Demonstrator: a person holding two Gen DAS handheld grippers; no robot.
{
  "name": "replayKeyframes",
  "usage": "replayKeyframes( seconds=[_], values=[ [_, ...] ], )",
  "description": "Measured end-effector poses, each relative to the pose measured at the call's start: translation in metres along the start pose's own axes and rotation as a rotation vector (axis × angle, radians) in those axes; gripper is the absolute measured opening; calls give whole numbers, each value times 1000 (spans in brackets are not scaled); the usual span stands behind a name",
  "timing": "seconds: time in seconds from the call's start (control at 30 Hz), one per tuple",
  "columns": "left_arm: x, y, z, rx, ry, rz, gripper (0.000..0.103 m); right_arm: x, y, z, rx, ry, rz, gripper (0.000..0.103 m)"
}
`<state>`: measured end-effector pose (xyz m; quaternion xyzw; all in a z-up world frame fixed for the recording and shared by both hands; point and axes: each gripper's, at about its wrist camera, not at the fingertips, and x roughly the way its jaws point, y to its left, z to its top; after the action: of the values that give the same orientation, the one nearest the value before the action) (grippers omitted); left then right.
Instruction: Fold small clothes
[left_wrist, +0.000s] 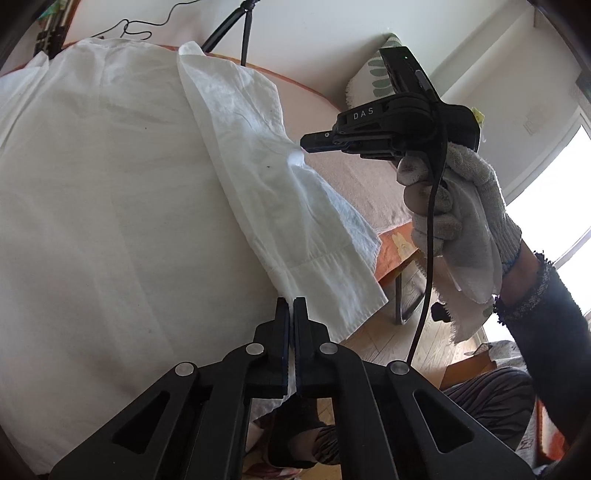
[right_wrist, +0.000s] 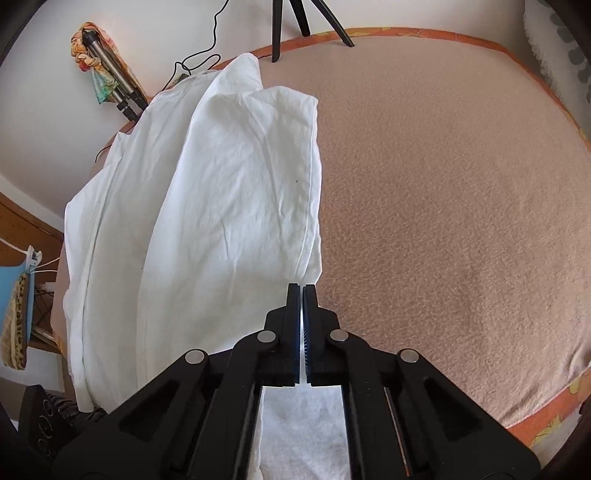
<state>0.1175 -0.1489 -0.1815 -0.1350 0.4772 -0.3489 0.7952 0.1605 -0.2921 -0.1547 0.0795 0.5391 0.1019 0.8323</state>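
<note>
Peach-coloured bedding covers the bed (right_wrist: 443, 184), trimmed in orange, with white walls and a black tripod (right_wrist: 280, 29) behind it. Across the bed's left part lies a white garment (right_wrist: 229, 192), one long panel folded over its body. The right claw (left_wrist: 304, 142), gripped by a gloved hand (left_wrist: 461, 206), is clamped on that panel's edge, lifting it slightly. The left claw (left_wrist: 293, 306) pinches the garment's near hem, white cloth showing between its closed jaws.
</note>
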Motion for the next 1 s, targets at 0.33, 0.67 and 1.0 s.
replayKeyframes(
  seconds=[0.33,0.67,1.0],
  values=[
    [-4,0,1,3,-20,-5,1,-12,-4,-19,29,84,191,38],
    [-1,-6,1,32,-24,5,1,-14,4,-47,0,106,154,3],
    [15,-24,-4,87,1,12,1,-33,17,-44,-166,110,-113,3]
  ],
)
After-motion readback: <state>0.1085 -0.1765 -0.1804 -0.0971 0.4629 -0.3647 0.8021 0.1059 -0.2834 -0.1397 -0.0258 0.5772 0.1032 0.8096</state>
